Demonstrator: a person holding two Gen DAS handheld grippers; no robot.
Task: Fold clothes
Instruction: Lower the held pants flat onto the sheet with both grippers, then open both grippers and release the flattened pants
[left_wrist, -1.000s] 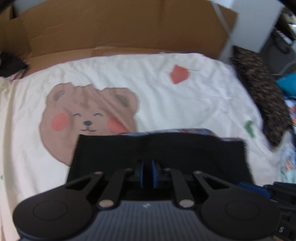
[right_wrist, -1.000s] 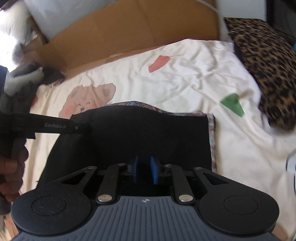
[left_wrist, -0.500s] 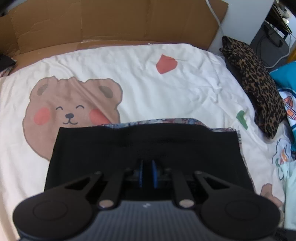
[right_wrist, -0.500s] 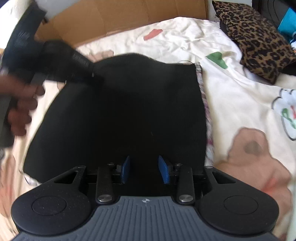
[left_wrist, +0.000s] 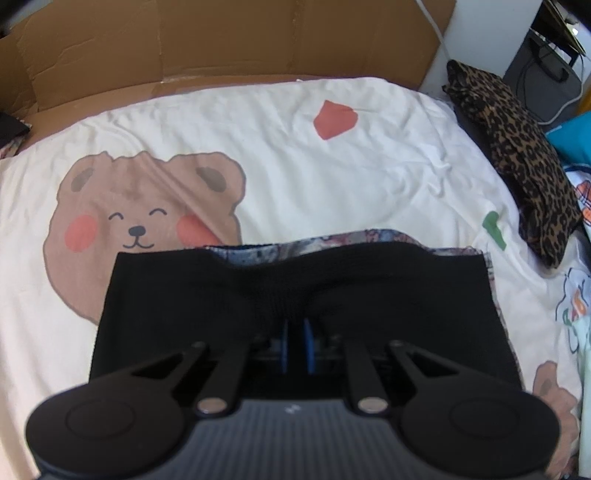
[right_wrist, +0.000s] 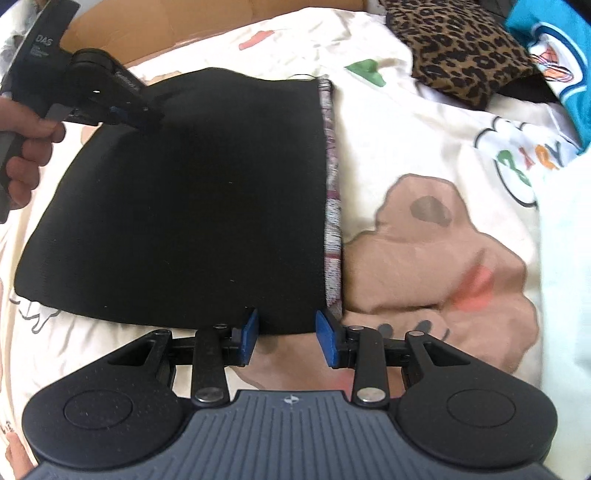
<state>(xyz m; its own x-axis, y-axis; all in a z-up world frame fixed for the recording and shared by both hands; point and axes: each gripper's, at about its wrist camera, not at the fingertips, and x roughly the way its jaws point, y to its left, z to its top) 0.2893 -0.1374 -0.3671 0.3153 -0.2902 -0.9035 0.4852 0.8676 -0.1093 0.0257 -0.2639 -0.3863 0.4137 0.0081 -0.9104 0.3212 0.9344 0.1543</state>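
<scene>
One cream bedsheet (left_wrist: 369, 177) with bear prints covers the bed, a leopard-print cushion (left_wrist: 524, 173) at its edge. Spread flat on it lies the black garment (right_wrist: 192, 206), over patterned fabric (right_wrist: 332, 221). Left gripper (left_wrist: 295, 345) has its jaws clamped on a bunched fold; right gripper (right_wrist: 287, 338) rests at the near hem, jaws spread apart.

The bed (left_wrist: 369, 177) lay open beyond the black garment (left_wrist: 295, 288), with bare sheet running to the far edge and along the left side. A cardboard sheet (left_wrist: 229, 40) walled off the far side. On the right, a leopard-print cushion (left_wrist: 524, 158) and a teal cloth (right_wrist: 554, 48) crowded the edge. The left gripper (right_wrist: 147, 114), pinched on the garment's far left corner, blocked that approach; the near right stayed free.
</scene>
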